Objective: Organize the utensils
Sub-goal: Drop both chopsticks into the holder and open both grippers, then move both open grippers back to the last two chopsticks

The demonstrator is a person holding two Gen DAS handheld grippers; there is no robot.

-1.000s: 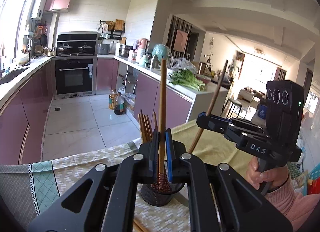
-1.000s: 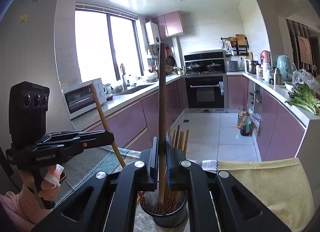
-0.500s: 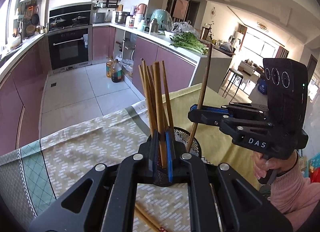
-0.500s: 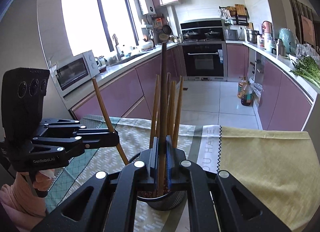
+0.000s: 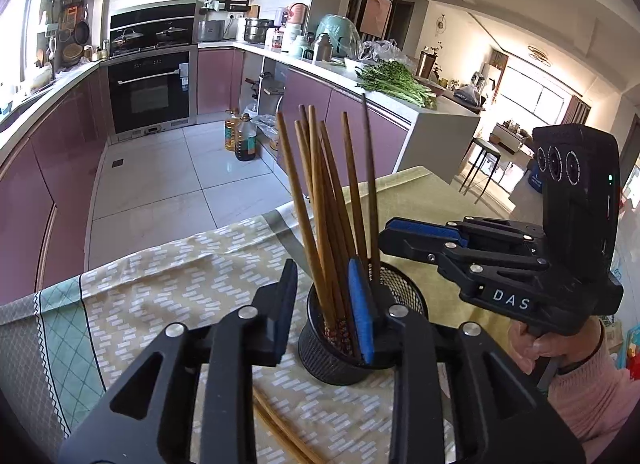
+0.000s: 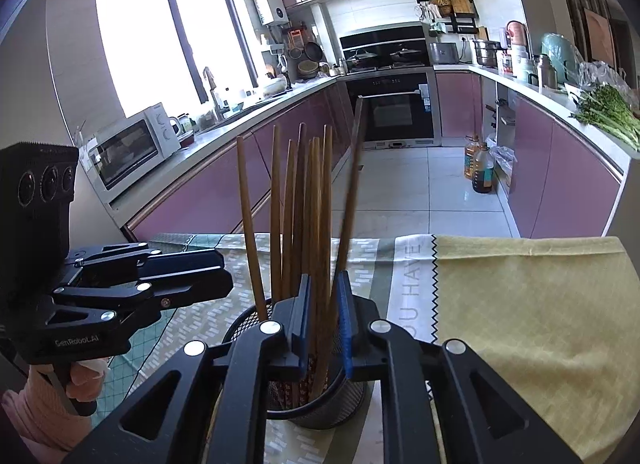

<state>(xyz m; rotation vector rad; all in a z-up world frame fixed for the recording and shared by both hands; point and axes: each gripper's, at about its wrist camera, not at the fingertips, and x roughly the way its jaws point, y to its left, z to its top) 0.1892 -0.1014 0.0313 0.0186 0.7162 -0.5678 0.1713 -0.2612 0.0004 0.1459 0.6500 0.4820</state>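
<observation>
Where a patterned cloth (image 5: 168, 276) covers the counter, a round black wire-mesh cup (image 5: 340, 348) stands upright, holding a loose bunch of slim brown wooden chopsticks (image 5: 320, 215) that fan outward at their tops; their lower ends carry a reddish speckled pattern. Two more chopsticks (image 5: 280, 436) lie flat on the cloth just beside the cup. The left gripper (image 5: 326, 308) is held low and level, its black fingers with blue pads spread wide on either side of the bunch, gripping nothing. The right gripper (image 6: 322, 324) points the same way from the other side, fingers apart around the sticks, also holding nothing. From the left view the right gripper's fingers reach toward the cup, and white letters on its body read "DAS". From the right view the left gripper (image 6: 216, 276) reads "GenRobot.AI". The cloth has pale brick-like dashes, a teal lattice edge and a plain yellow-green panel (image 6: 532, 304), with partly hidden print reading "OU HAVE"
</observation>
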